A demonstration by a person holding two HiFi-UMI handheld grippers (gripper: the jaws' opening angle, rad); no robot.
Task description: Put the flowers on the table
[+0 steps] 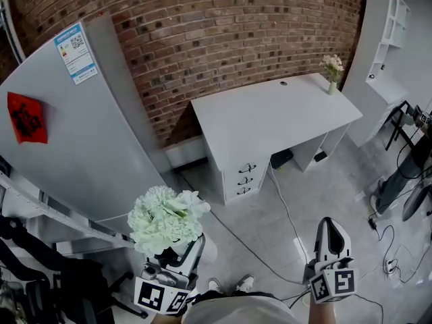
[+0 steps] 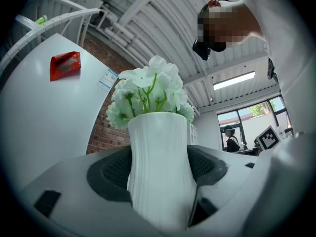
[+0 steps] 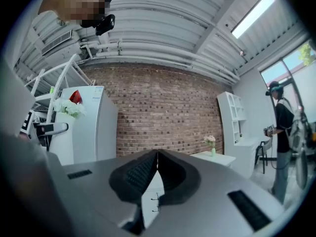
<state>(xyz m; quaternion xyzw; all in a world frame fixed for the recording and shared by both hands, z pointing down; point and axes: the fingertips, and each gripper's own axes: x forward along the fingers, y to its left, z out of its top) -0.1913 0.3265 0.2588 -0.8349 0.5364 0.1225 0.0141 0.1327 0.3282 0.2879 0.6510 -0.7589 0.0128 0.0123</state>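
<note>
A bunch of pale green-white flowers (image 1: 165, 218) stands in a ribbed white vase (image 2: 160, 167). My left gripper (image 1: 174, 262) is shut on the vase's body and holds it upright at the lower left of the head view. In the left gripper view the flowers (image 2: 148, 90) rise above the two pads. The white table (image 1: 270, 113) stands ahead against the brick wall, well away from both grippers. My right gripper (image 1: 331, 238) hangs at the lower right, shut with nothing in it; its fingertips meet in the right gripper view (image 3: 157, 162).
A small vase of pinkish flowers (image 1: 332, 69) stands at the table's far right corner. A grey fridge (image 1: 67, 133) is at the left and a white shelf unit (image 1: 388, 25) at the right. Cables (image 1: 283, 214) cross the floor. Another person (image 3: 281, 132) stands at the far right.
</note>
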